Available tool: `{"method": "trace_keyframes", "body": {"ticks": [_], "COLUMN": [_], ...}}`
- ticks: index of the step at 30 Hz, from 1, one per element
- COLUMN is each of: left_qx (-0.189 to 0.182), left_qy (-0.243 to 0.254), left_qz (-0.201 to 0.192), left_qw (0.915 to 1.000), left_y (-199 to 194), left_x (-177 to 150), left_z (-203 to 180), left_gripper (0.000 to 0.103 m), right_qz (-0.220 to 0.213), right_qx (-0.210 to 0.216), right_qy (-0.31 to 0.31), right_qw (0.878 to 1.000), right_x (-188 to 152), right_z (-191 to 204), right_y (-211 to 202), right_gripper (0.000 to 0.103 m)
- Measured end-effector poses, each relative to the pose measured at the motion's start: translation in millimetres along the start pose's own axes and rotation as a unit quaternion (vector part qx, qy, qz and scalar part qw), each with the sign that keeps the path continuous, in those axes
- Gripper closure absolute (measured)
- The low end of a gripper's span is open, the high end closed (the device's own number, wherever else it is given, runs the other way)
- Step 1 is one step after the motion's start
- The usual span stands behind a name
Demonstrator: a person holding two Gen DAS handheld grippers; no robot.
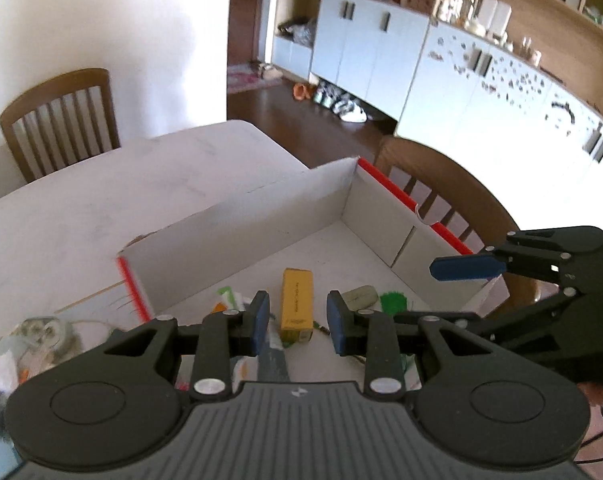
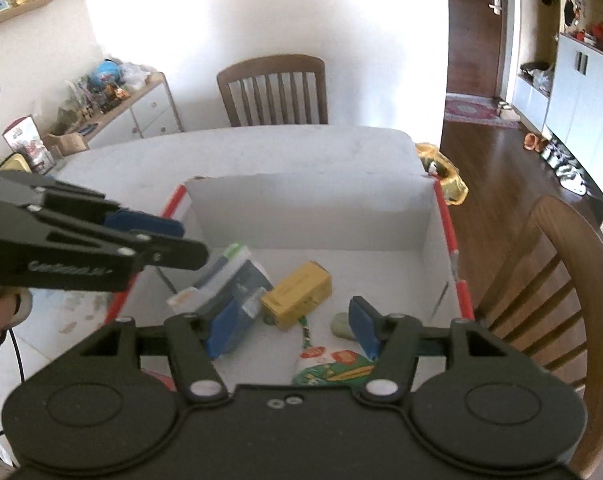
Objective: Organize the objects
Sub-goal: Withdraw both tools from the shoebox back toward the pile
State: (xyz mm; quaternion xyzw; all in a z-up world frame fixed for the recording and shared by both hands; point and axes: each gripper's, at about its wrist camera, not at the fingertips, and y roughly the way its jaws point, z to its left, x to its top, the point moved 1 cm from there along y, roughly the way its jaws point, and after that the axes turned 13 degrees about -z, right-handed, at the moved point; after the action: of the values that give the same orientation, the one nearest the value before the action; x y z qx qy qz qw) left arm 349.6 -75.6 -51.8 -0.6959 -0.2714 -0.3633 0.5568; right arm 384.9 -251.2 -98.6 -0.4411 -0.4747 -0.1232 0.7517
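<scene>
Left gripper (image 1: 297, 322) and right gripper (image 2: 295, 328) are hovering released, nothing between their fingers, over the open white box (image 2: 313, 208) on the desk (image 1: 101, 208). Just beyond both is lying the yellow carton (image 2: 297, 295); a blue packet (image 2: 241, 280) is lying to its left.

Matt white cardboard box (image 2: 309, 216)

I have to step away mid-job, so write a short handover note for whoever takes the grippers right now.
Left gripper: open, empty, above the white box.
Right gripper: open, empty, also over the box.
In the box: yellow carton, blue-grey pack, pale green bar, green-and-red packet.
Done: those items are boxed.
Left: clutter on the table beside the box, including a clear bag, not yet put away.
</scene>
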Motion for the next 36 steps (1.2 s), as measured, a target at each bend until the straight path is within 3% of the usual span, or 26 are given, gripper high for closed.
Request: {"method": "trace_keyframes", "body": {"ticks": [7, 9, 12, 16, 21, 25, 32, 36], "left_qx": [0.033, 0.043, 0.061, 0.078, 0.092, 0.098, 0.102, 0.107], "left_qy": [-0.019, -0.025, -0.031, -0.038, -0.047, -0.055, -0.076, -0.082], "left_qz": [-0.031, -0.043, -0.060, -0.064, -0.068, -0.068, -0.062, -0.063], "left_qw": [0.9988, 0.9978, 0.9959, 0.9942, 0.9924, 0.9913, 0.9899, 0.9889], "left_y": [-49, -64, -86, -105, -125, -137, -146, -150], "left_x": [-17, -22, -31, -44, -59, -70, -89, -99], "left_z": [28, 38, 55, 80, 113, 137, 186, 214], "left_gripper": [0.071, 0.054, 0.042, 0.039, 0.026, 0.022, 0.018, 0.005], "right_qz": [-0.015, -0.016, -0.015, -0.013, -0.016, -0.018, -0.008, -0.005], "right_qx": [0.024, 0.031, 0.039, 0.047, 0.055, 0.058, 0.064, 0.072], "right_qy": [-0.002, -0.003, -0.006, -0.006, 0.002, -0.001, -0.021, -0.040], "right_qw": [1.000, 0.999, 0.999, 0.999, 0.998, 0.998, 0.998, 0.997], "right_x": [7, 9, 10, 12, 13, 13, 10, 10], "right_z": [30, 40, 56, 77, 102, 124, 165, 189], "right_y": [-7, -6, -3, 7, 15, 23, 50, 64], "right_gripper": [0.034, 0.033, 0.030, 0.026, 0.016, 0.007, 0.004, 0.001]}}
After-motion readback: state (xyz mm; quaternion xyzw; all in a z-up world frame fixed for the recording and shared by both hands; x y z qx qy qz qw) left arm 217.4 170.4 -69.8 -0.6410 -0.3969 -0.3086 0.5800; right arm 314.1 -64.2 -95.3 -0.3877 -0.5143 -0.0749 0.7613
